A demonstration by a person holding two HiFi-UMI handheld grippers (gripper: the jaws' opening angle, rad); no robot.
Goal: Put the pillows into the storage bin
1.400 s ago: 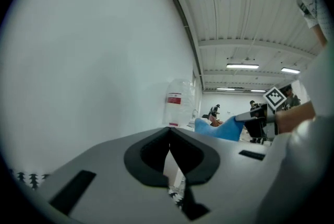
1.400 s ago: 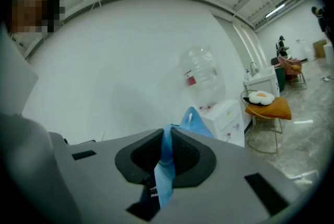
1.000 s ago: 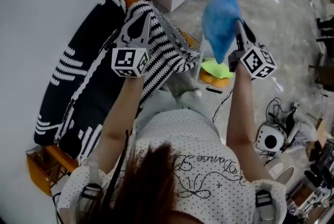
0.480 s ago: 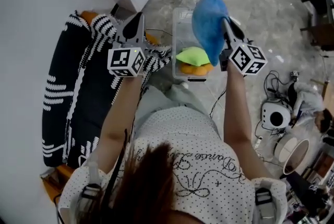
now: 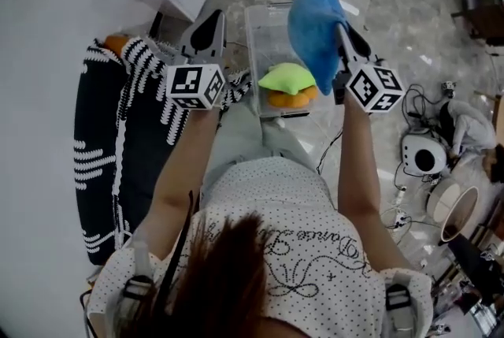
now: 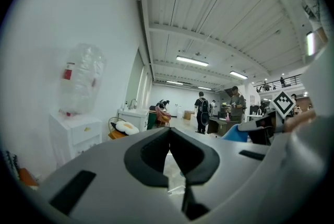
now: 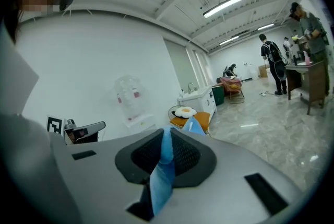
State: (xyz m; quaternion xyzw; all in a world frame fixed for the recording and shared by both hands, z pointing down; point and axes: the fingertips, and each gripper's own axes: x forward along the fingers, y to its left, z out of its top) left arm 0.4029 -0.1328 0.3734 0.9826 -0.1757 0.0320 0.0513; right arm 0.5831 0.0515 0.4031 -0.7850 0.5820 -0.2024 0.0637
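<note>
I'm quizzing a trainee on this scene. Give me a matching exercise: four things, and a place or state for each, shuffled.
1 blue pillow
2 green pillow
3 orange pillow
4 left gripper

a shut, empty
b under the green pillow
c in the right gripper
d on top, in the bin

Pairs: 1-c, 2-d, 3-b, 4-a

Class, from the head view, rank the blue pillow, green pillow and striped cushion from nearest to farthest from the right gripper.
1. The blue pillow: held in the right gripper.
2. The green pillow: in the storage bin, lower left of it.
3. The striped cushion: far left, past the left gripper.
</note>
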